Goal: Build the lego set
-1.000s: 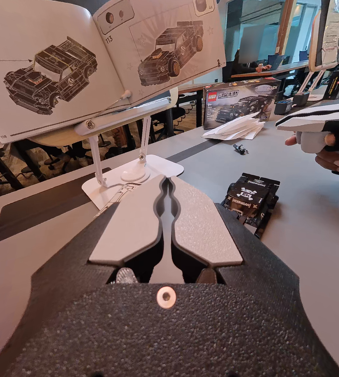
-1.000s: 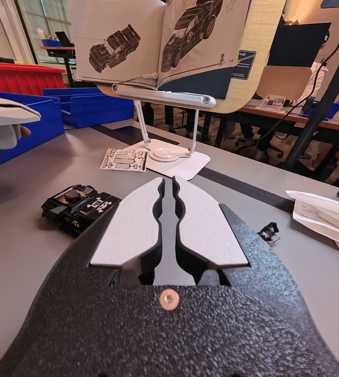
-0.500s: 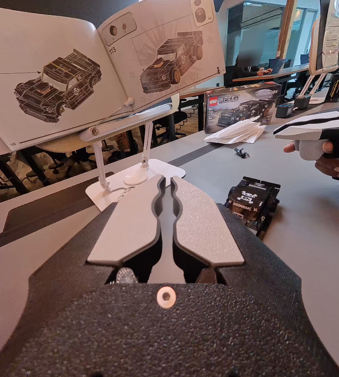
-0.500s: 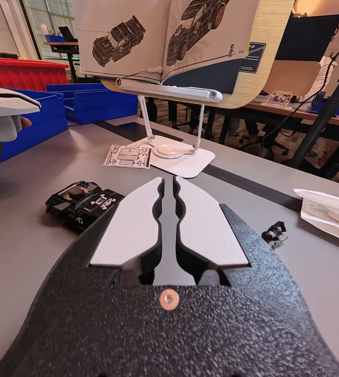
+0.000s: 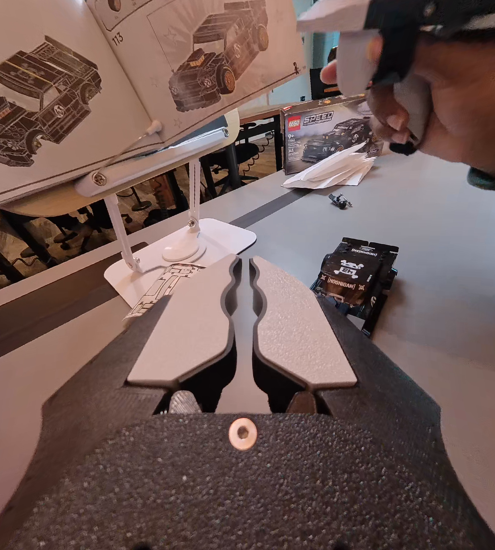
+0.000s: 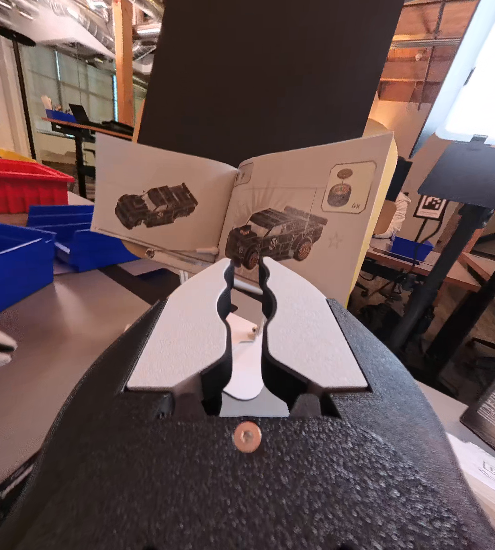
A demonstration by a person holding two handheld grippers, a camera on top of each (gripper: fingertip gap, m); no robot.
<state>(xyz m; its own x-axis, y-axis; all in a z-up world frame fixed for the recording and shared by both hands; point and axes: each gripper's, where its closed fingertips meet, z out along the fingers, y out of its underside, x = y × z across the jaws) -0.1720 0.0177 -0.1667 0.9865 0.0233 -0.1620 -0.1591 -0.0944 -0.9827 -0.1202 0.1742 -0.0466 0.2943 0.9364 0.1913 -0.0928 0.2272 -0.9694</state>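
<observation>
Right tongs raised — car left-view only.

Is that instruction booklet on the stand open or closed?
Open. The instruction booklet lies spread on the white stand, two facing pages showing car drawings, with a clip arm across the lower edge.

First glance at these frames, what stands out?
The open instruction booklet on its white stand, car drawings showing, fills the far side of the grey table. The black Lego car sits just right of the left gripper. The right gripper is raised toward the booklet, holding nothing.
</observation>
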